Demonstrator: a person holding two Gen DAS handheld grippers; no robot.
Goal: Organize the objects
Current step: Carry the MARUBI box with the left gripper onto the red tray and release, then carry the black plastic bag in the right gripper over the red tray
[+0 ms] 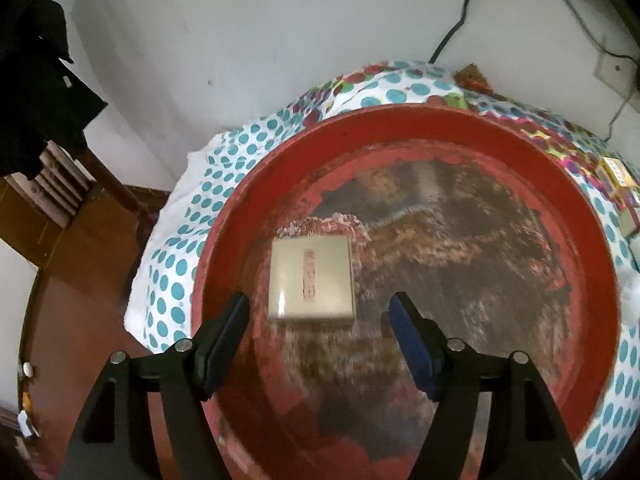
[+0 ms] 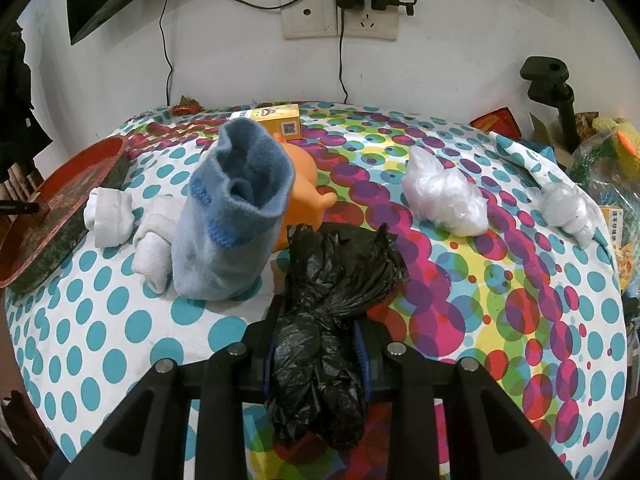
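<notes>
Right wrist: polka-dot cloth [image 2: 500,280], white wall [image 2: 240,60], right tongs [image 2: 318,320] clamped on black bag [image 2: 332,304]

- a white wall [image 2: 240,60] stands behind the spotty cloth [image 2: 480,300].
- a plug socket [image 2: 340,16] sits on it, with black wires hanging down.
- brown wooden furniture [image 1: 80,240] is at the left.

Socks [image 2: 228,208], bags [image 2: 440,196] on dotted bedspread [image 2: 500,280]

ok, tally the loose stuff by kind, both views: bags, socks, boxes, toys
Plastic bags: 3 (black bag, clear, grey-white)
Socks: 3 (blue, white, white)
Boxes: 2 (beige box, yellow)
Toys: 1 (orange)
Total: 9
</notes>
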